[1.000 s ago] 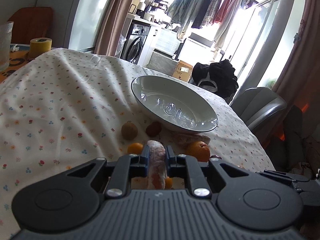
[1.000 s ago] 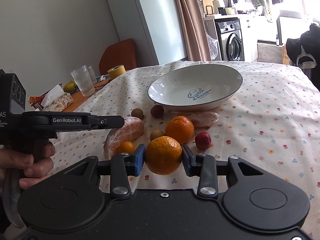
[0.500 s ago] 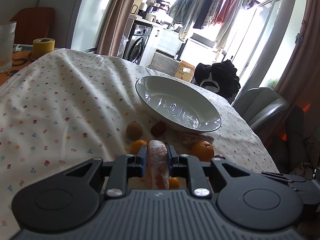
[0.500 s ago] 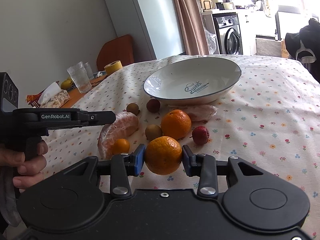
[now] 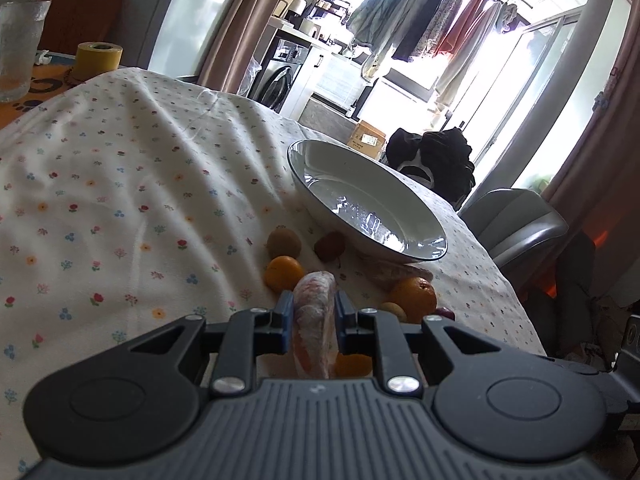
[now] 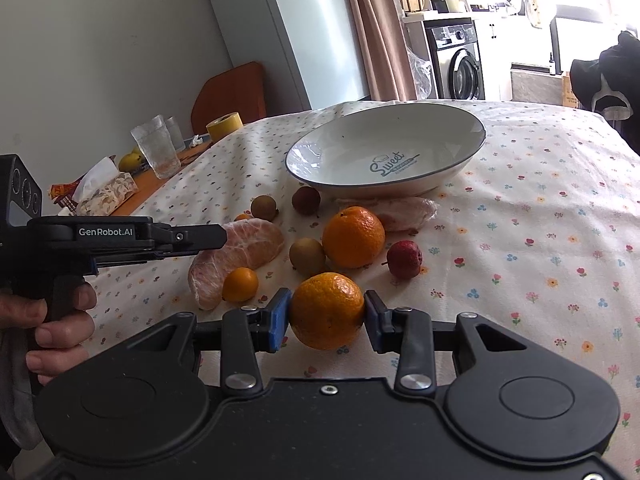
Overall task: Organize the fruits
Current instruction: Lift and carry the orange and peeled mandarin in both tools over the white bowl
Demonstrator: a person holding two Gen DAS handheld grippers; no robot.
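The left gripper is clamped on a wrapped pomelo wedge, held upright between its blue pads. At 11 o'clock of it on the floral cloth lie a kumquat and a brown longan; a lychee sits at 12, just beside the bowl. An orange lies at 2 o'clock. A glass and yellow tape stand far at 10 o'clock

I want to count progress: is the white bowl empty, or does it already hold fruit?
Empty. The white bowl shows only its printed lettering inside; both views show bare glaze.
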